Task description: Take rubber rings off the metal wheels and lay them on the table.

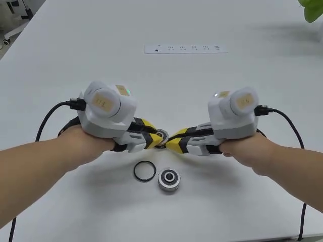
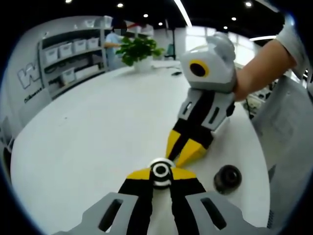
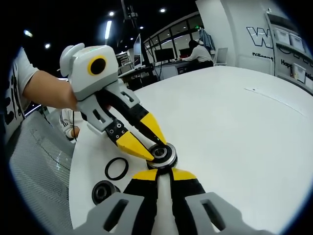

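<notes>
Nearest the person, a loose rubber ring (image 1: 145,171) lies flat on the tabletop (image 1: 75,60). A bare metal wheel (image 1: 169,180) sits just beside it, close but not clearly touching. So one wheel looks done: ring off and laid down.

Just behind those, both grippers meet tip to tip above the tabletop. Left gripper (image 1: 156,140): fingers clamped on a second wheel (image 1: 161,135), which sits between its yellow tips in the left gripper view. This held wheel has a dark band round its rim in the right gripper view, so its ring is probably still on. Right gripper (image 1: 169,142): fingers drawn nearly together against that wheel's edge. Can't tell if they actually pinch the ring or only touch it.

Judgement: roughly midway through what is visible. The second ring still has to be peeled off and laid by the first. No further wheels spotted.

Farther back on the tabletop is a white power strip (image 1: 182,49), well apart from the work. A green plant (image 1: 313,10) is at the far corner.
</notes>
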Demonstrator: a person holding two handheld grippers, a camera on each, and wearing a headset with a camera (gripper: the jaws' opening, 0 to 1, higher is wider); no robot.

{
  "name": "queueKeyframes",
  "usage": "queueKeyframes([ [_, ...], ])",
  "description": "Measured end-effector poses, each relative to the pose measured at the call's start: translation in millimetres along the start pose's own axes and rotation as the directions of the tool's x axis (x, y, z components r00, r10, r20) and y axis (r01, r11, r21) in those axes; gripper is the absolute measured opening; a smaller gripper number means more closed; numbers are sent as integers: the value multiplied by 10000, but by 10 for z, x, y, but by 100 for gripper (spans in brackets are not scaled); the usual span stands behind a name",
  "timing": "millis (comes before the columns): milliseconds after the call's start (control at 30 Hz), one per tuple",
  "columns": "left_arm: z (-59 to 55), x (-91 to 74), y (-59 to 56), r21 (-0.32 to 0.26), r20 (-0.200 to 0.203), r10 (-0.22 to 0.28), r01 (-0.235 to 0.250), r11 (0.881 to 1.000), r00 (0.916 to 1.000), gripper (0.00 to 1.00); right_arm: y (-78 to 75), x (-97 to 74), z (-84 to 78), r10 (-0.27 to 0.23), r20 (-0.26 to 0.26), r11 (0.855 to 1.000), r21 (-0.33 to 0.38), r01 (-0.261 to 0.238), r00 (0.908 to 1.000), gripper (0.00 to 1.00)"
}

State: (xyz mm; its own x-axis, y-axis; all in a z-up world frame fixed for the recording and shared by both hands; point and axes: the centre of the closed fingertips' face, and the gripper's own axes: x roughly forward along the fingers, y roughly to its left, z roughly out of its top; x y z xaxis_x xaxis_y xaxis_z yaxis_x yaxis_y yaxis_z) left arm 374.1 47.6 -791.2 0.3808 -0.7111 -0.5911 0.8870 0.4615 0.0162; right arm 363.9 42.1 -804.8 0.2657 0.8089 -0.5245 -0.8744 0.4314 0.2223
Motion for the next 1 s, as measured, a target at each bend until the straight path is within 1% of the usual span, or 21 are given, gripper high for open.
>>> queueKeyframes([
  [267, 4, -2, -8, 16, -21, 54, -54, 10000, 10000, 13, -8, -24, 1, -101, 43, 9993, 367, 100, 9999, 1],
  [367, 4, -2, -10, 6, -22, 68, -68, 10000, 10000, 13, -39, -33, 6, -175, 107, 9989, 435, 170, 9998, 0],
  [467, 4, -1, -9, 11, -31, 62, -62, 10000, 10000, 13, -47, -48, 3, -161, 148, 9981, 599, 152, 9998, 0],
  [600, 6, 3, -12, 40, -45, 60, -59, 10000, 10000, 13, -101, -88, 16, -207, 316, 9960, 874, 178, 9993, 0],
  [767, 6, 7, -12, 50, -41, 90, -90, 9999, 10000, 13, -95, -91, 18, -213, 369, 9944, 1039, 174, 9991, 0],
  [900, 7, 6, -17, 58, -61, 103, -103, 9999, 9999, 13, -91, -111, 34, -200, 558, 9901, 1396, 121, 9982, 0],
  [967, 5, 7, -16, 68, -68, 119, -118, 9999, 9999, 13, -100, -125, 76, -168, 821, 9844, 1762, 21, 9965, 0],
  [1000, 5, 7, -15, 76, -78, 135, -134, 9999, 9999, 13, -105, -125, 71, -192, 780, 9842, 1768, 51, 9968, 0],
])
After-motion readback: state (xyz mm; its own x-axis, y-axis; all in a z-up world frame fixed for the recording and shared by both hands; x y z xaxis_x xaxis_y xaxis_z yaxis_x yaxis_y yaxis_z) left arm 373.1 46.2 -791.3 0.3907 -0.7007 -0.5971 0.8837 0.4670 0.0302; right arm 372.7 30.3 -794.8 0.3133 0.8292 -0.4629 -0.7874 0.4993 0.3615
